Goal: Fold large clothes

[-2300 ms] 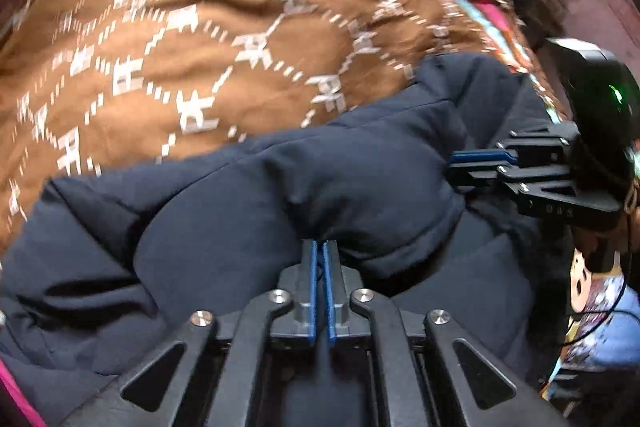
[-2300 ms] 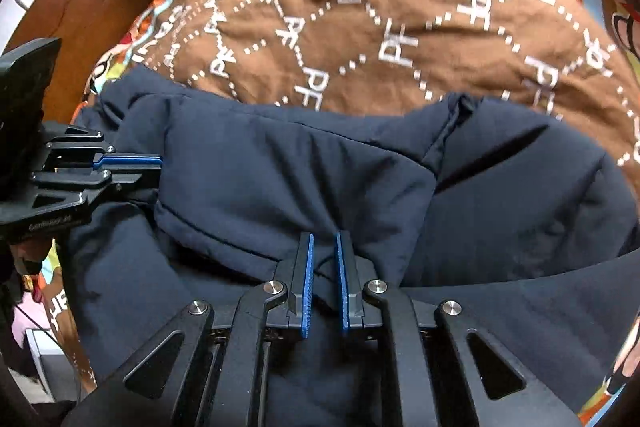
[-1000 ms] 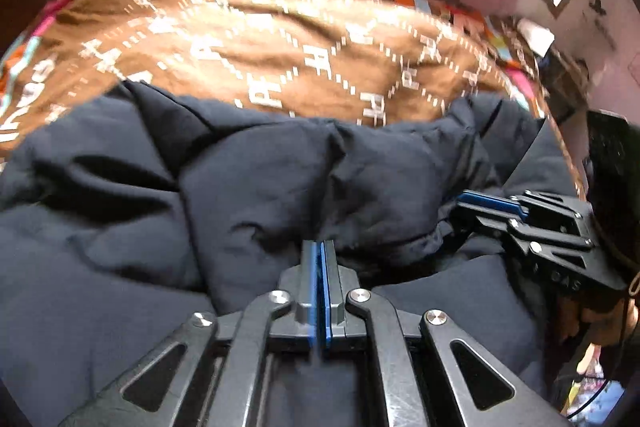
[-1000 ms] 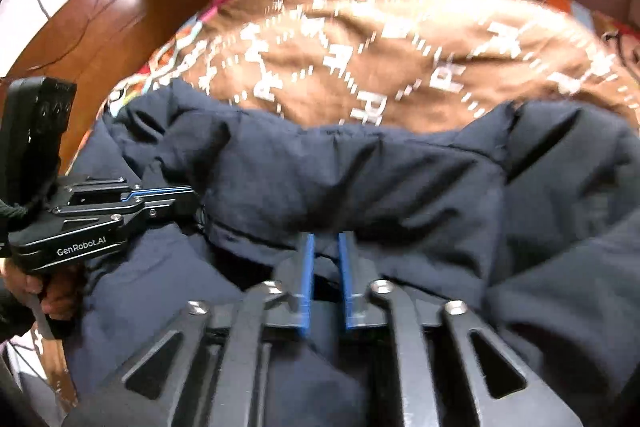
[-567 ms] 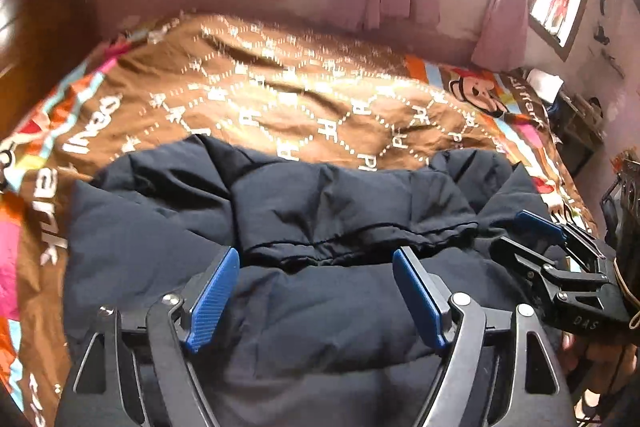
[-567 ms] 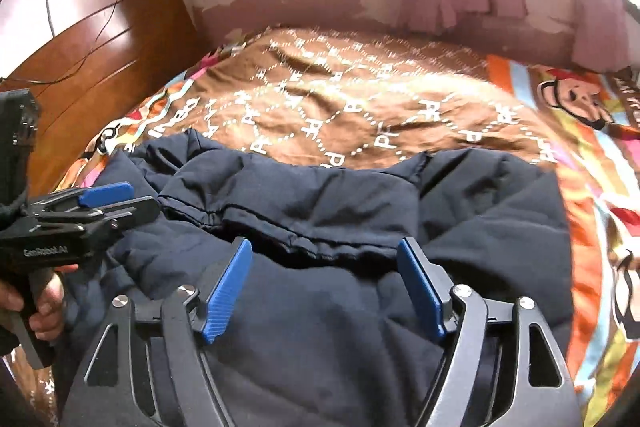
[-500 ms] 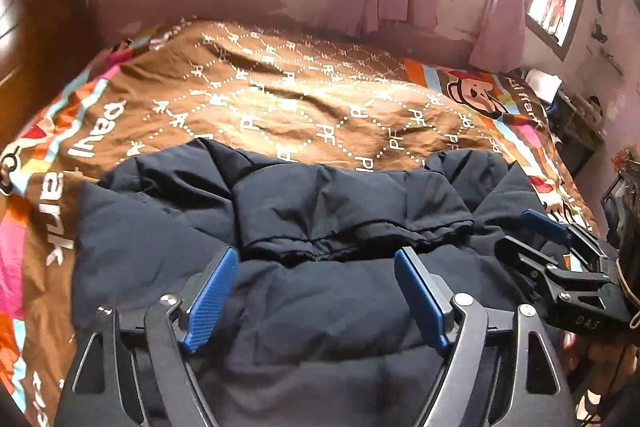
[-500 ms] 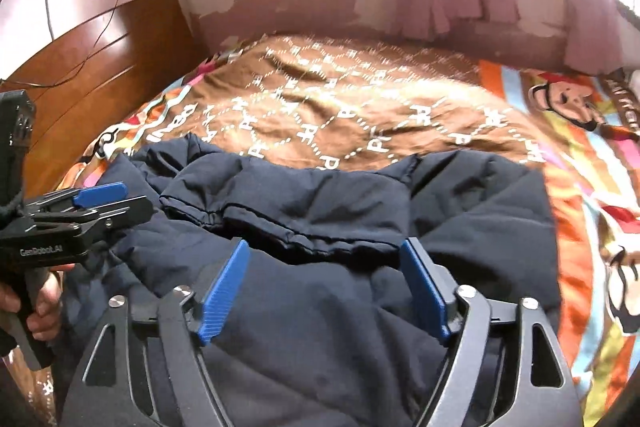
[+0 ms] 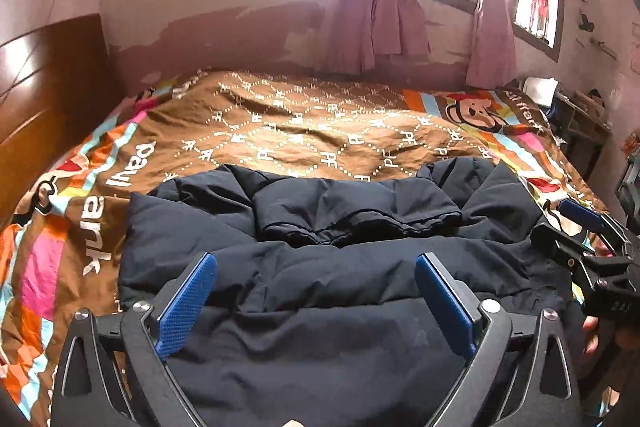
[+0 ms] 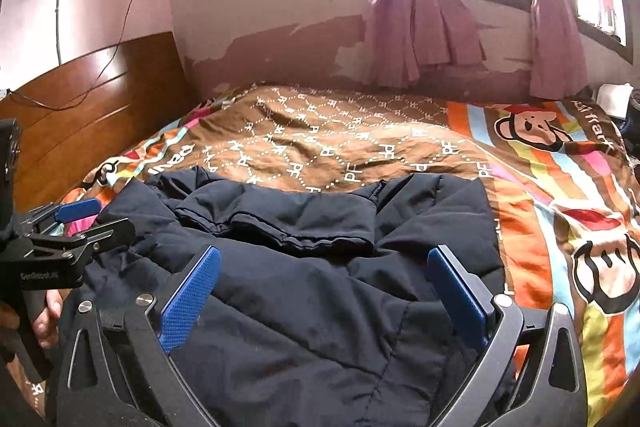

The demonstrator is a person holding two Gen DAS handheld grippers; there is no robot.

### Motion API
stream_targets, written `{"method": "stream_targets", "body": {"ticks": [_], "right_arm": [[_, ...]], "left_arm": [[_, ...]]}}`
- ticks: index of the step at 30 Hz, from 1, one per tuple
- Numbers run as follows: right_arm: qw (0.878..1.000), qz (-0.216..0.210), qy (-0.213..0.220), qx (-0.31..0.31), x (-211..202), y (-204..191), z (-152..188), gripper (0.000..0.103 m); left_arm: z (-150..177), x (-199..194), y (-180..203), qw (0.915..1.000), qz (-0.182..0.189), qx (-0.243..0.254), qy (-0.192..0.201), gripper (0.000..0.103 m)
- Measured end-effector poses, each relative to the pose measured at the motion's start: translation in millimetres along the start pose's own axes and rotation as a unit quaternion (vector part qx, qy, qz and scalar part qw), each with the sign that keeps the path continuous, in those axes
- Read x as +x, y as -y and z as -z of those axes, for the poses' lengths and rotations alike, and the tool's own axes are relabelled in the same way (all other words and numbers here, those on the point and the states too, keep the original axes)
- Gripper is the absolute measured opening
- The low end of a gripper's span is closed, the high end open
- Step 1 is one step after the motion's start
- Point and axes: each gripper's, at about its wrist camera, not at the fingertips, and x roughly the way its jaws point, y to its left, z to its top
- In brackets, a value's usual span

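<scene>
With both sets of jaws having just been opening and now spread wide, I hold nothing: no cloth sits between the blue pads of my left gripper (image 9: 316, 301) or of my right gripper (image 10: 326, 293), and the fabric lies below them, not pinched.

Directly under and ahead of both grippers lies the dark padded jacket (image 9: 340, 267), resting on the near part of the bedspread (image 9: 304, 131). Its long axis runs across my view, side to side, so each gripper faces one half of it.

One panel is already turned back onto the body; its hem (image 9: 360, 223) forms a ridge running crosswise just beyond my fingertips. Judgement: this fold is laid, and the next one needs a fresh grip.

Left edge of the jacket lies nearer my left gripper; right edge, beside the orange stripe (image 10: 520, 247), lies nearer my right.

Beyond the jacket the bedspread is bare up to the wall, under the pink curtains (image 10: 420, 27).
</scene>
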Motion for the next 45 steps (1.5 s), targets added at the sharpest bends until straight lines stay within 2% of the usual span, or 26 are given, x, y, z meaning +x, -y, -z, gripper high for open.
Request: {"method": "stream_targets", "body": {"ticks": [6, 14, 18, 27, 36, 45], "right_arm": [[1.000, 0.003, 0.028, 0.004, -22.9, -2.6, 12.4, 0.102], [0.998, 0.012, 0.061, -0.014, -73.0, -13.6, 19.2, 0.102], [0.997, 0.023, 0.072, -0.026, -121.6, -21.3, 19.3, 0.102], [0.996, 0.039, 0.078, -0.029, -242.6, -37.0, 29.2, 0.102], [0.996, 0.038, 0.076, -0.035, -335.2, -48.9, 59.8, 0.102], [0.995, 0.030, 0.063, -0.069, -389.7, -60.5, 119.2, 0.102]], "left_arm": [[14.7, -29.8, 1.9, 0.9991, 0.009, -0.003, 0.042, 0.102], [26.6, -87.3, 11.0, 0.9957, -0.008, 0.002, 0.092, 0.102], [34.9, -130.1, 18.4, 0.9939, -0.009, 0.008, 0.110, 0.102], [61.2, -253.3, 35.3, 0.9896, -0.002, 0.022, 0.142, 0.102], [98.6, -336.7, 53.0, 0.9875, -0.002, 0.033, 0.154, 0.103], [160.5, -366.7, 50.5, 0.9892, -0.013, 0.050, 0.137, 0.103]]}}
